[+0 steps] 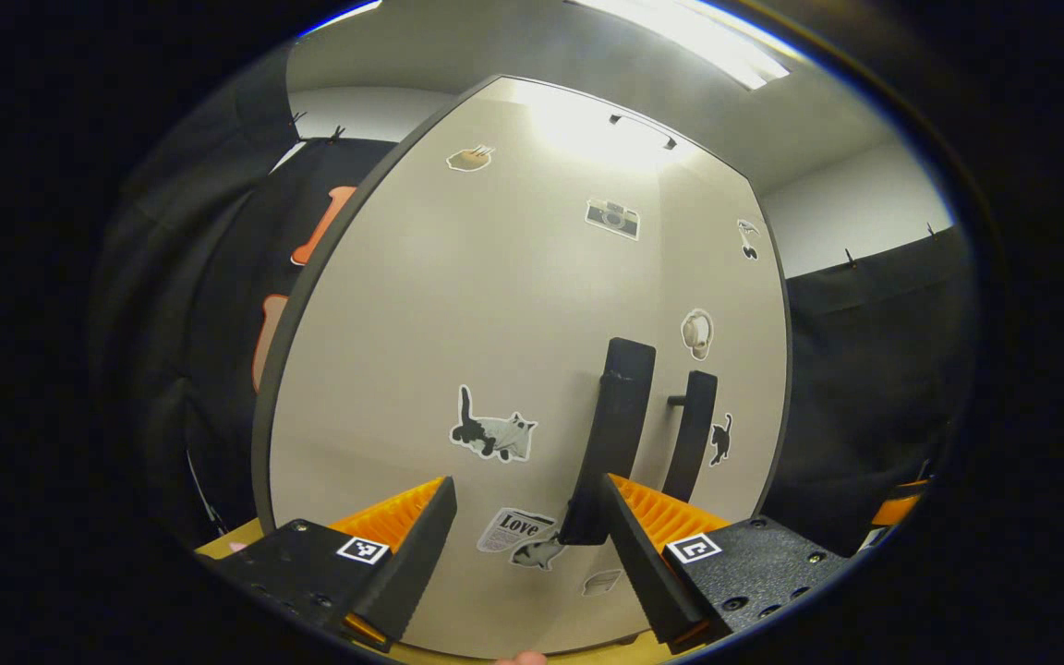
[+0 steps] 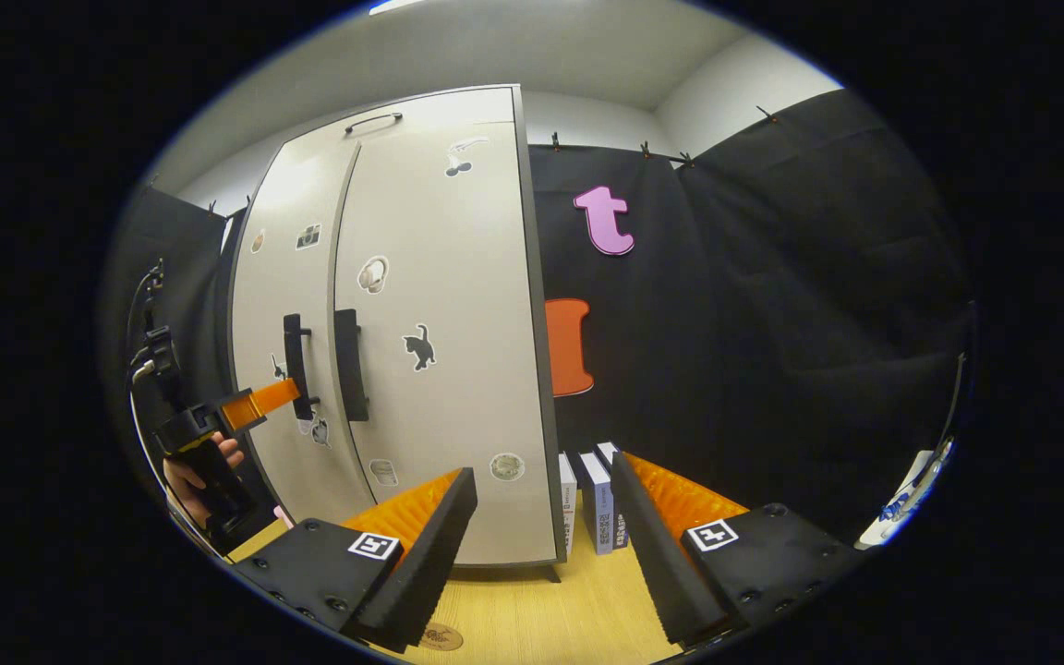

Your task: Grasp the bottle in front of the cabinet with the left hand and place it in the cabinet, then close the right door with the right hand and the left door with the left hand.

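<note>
The pale cabinet (image 2: 458, 305) stands on the wooden table with both sticker-covered doors looking flush and shut. In the left gripper view the left door (image 1: 495, 323) is close in front, its dark handle (image 1: 620, 434) beside the right door's handle (image 1: 694, 434). My left gripper (image 1: 527, 489) is open, its right finger (image 1: 657, 517) right by the foot of the left handle. From the right gripper view, the left gripper (image 2: 283, 395) reaches the left handle (image 2: 295, 365), held by a hand (image 2: 199, 471). My right gripper (image 2: 541, 471) is open and holds nothing, hanging off the cabinet's right front corner.
Several books (image 2: 597, 499) stand upright on the table just right of the cabinet. Bare wooden table top (image 2: 541, 610) lies below my right gripper, with a small round sticker (image 2: 440, 635) on it. Black cloth walls close in behind and to the right.
</note>
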A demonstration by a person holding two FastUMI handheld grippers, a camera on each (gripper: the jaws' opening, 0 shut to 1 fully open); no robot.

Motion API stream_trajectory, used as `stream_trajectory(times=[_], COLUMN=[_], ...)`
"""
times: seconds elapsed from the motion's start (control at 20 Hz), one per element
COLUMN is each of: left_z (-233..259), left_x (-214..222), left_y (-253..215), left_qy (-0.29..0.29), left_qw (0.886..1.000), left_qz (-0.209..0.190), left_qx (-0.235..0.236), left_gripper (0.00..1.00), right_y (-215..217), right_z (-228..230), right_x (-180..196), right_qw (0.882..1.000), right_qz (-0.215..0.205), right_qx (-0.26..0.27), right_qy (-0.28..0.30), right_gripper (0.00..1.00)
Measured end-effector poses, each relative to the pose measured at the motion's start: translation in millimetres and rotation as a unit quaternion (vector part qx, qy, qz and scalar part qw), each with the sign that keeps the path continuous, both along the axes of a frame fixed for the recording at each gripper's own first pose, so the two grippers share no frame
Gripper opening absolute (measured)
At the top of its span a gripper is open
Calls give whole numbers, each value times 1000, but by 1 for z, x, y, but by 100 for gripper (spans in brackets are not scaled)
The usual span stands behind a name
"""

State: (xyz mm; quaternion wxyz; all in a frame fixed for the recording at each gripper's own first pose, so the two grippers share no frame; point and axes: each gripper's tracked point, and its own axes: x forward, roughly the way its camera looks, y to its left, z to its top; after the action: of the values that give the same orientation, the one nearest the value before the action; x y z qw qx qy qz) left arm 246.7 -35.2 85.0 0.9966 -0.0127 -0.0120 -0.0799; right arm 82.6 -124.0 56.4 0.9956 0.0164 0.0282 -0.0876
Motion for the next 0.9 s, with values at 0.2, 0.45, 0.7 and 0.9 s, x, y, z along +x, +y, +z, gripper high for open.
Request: stream_trajectory(times=[0.2,0.45,0.7,0.9], left_z=[7,26,32,23], left_x=[-10,-48,-87,-116], left_y=[4,7,21,37], left_qy=[-7,-26,-32,-27], left_qw=[1000,999,999,999], left_qz=[9,6,21,36], left_qx=[5,17,28,19], left_gripper=[94,94,94,94], right_y=[2,10,29,45], right_z=[3,-2,-13,-23], right_x=[-2,-4,1,3], right_qw=[1000,1000,999,998], right_qz=[5,13,37,55], right_qx=[4,-4,-1,3], right_qy=[-5,-3,4,10], right_gripper=[97,97,97,97])
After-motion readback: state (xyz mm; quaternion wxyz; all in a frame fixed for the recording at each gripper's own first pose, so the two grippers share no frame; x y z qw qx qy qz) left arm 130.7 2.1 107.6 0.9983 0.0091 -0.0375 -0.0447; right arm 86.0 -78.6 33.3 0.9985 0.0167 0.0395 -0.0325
